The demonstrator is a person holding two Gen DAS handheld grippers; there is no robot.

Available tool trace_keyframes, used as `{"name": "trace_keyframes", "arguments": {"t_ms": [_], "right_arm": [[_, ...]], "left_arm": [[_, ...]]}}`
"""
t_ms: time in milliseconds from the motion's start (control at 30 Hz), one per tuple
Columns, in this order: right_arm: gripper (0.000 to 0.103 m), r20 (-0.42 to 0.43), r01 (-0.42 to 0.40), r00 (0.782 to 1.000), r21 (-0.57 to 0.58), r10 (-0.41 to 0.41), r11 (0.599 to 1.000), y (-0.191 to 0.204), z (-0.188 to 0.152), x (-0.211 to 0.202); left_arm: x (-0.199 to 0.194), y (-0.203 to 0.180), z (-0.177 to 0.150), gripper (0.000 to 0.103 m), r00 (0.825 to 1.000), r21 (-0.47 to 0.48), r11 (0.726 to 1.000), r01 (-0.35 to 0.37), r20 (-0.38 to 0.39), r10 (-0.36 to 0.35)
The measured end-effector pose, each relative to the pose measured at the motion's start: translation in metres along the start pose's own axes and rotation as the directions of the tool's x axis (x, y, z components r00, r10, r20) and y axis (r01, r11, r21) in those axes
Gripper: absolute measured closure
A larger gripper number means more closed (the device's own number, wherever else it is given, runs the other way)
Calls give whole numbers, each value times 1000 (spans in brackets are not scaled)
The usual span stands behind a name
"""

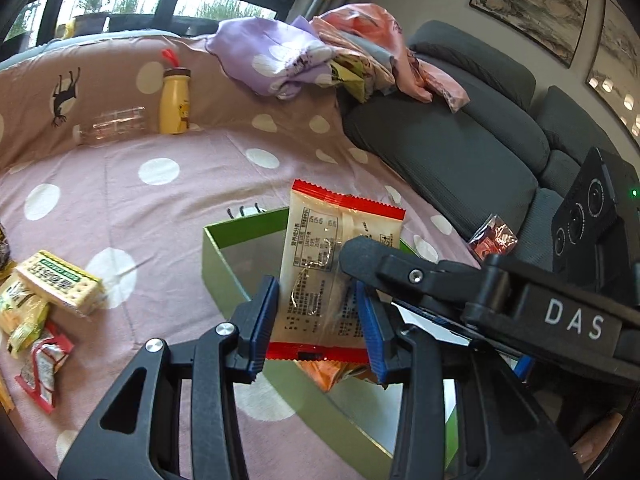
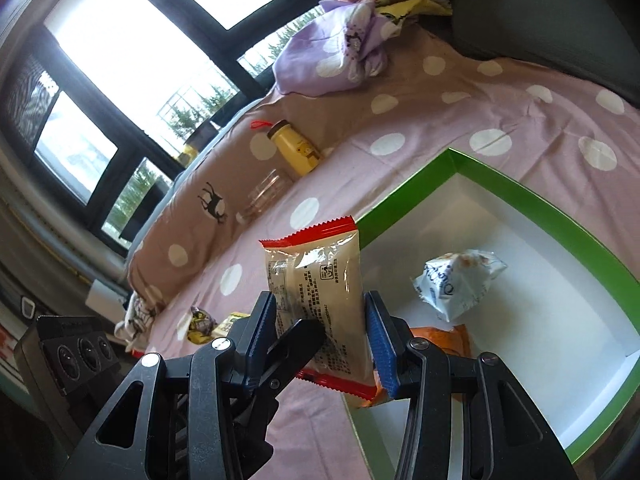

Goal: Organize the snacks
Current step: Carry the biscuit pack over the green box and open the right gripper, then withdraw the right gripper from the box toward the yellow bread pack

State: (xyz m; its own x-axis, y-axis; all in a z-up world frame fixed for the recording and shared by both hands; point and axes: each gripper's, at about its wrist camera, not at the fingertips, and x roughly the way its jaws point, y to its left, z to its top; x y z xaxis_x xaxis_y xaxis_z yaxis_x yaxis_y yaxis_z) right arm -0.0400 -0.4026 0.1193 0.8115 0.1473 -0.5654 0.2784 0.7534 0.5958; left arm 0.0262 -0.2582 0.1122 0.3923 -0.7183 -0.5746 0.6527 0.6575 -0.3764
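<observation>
left tool [image 1: 316, 320] gripping cream snack packet [image 1: 316, 264], green box [image 1: 224, 264] beneath

My claw [image 1: 316, 320] is black with blue pads. The packet [image 1: 320, 280] in it is beige with red ends. The box [image 2: 540, 208] is green outside, white inside. The bedsheet [image 1: 180, 200] is pink with white dots. The bottle [image 1: 175, 102] is yellow.

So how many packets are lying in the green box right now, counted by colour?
White packet: 1
Orange packet: 1
Total visible in the box: 2
</observation>
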Motion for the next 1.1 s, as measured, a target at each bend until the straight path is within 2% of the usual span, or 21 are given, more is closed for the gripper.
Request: {"name": "trace_keyframes", "arguments": {"t_ms": [367,800,933,1000,1067,1100], "right_arm": [[54,-42,89,995,94,-86,992,-32,6,16],[54,-78,160,985,99,-153,982,-42,5,27],[53,-62,220,975,90,-215,971,-41,6,26],[47,-38,267,964,79,-264,961,-39,7,23],[40,-8,304,953,55,-304,951,-35,7,22],[39,-1,317,948,39,-318,947,-33,7,23]], "left_arm": [[33,-5,-8,65,995,-18,1000,17,-99,-18],[45,-5,-12,65,990,-28,1000,7,-139,-11],[39,-2,-11,62,992,-49,999,1,-127,-7],[29,3,-10,60,995,-65,998,-3,-99,-4],[15,10,-8,56,998,-82,996,-29,-65,24],[7,14,-7,53,997,-85,995,-51,-53,47]]}}
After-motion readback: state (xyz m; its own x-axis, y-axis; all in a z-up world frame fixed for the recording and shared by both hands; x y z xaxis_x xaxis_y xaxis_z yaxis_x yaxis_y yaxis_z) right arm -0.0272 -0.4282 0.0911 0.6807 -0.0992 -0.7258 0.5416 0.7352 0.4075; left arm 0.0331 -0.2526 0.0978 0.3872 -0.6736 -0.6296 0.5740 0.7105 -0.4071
